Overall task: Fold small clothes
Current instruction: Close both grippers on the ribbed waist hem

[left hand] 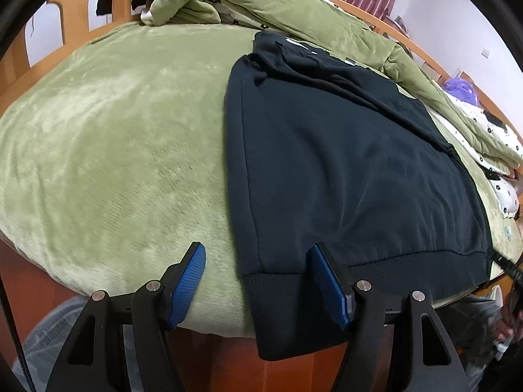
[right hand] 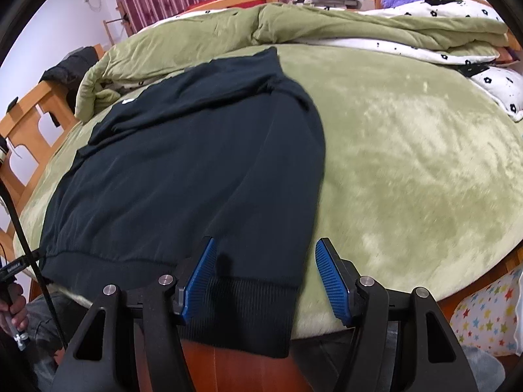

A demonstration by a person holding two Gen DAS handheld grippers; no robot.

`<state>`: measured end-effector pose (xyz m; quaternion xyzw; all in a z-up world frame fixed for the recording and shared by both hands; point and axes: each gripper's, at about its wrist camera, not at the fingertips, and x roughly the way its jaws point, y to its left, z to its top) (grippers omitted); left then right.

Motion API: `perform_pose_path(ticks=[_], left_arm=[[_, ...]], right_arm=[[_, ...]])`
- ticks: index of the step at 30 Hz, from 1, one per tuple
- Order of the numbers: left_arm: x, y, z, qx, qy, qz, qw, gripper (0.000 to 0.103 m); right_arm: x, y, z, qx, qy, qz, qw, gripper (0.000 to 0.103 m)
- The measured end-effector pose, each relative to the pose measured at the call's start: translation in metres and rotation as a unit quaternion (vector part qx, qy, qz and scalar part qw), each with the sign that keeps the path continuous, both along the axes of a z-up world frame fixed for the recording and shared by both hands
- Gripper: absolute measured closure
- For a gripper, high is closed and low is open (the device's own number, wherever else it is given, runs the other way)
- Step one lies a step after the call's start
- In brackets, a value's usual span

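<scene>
A black sweatshirt [left hand: 343,163] lies flat on the green plush bed cover [left hand: 114,147], its ribbed hem hanging over the near edge of the bed. My left gripper [left hand: 258,250] is open and straddles the hem's left corner; the blue pads [left hand: 191,281] stand clear of the cloth. In the right wrist view the same sweatshirt [right hand: 196,163] shows a small white mark near its far end. My right gripper [right hand: 267,243] is open around the hem's right corner, and its pads [right hand: 330,281] do not press on the cloth.
A bunched green quilt [right hand: 327,26] and a white flowered quilt [right hand: 457,52] lie along the far side. The wooden bed frame [left hand: 65,9] runs around the bed, with red-brown wood below the near edge. A star-patterned fabric [right hand: 483,313] sits low right. A hand [right hand: 13,300] shows at the left.
</scene>
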<state>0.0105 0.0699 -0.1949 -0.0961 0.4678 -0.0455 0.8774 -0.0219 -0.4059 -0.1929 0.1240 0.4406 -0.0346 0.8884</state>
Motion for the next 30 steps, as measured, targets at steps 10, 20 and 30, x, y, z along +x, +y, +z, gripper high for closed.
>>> perform_pose_path(ticks=[10,20,30], left_arm=[[-0.001,-0.006,-0.007,-0.015,-0.011,-0.006,0.9998,0.053],[-0.005,0.004,0.008,-0.056,-0.036,0.015,0.9976,0.092],[-0.023,0.004,0.054,-0.062,-0.082,0.014,0.9946,0.092]], right_arm=[[-0.002,0.01,-0.022,-0.015,0.007,0.008,1.0,0.042],[-0.005,0.001,-0.005,0.037,-0.024,0.014,0.999,0.088],[-0.021,-0.005,0.042,0.07,-0.082,0.01,0.994,0.089]])
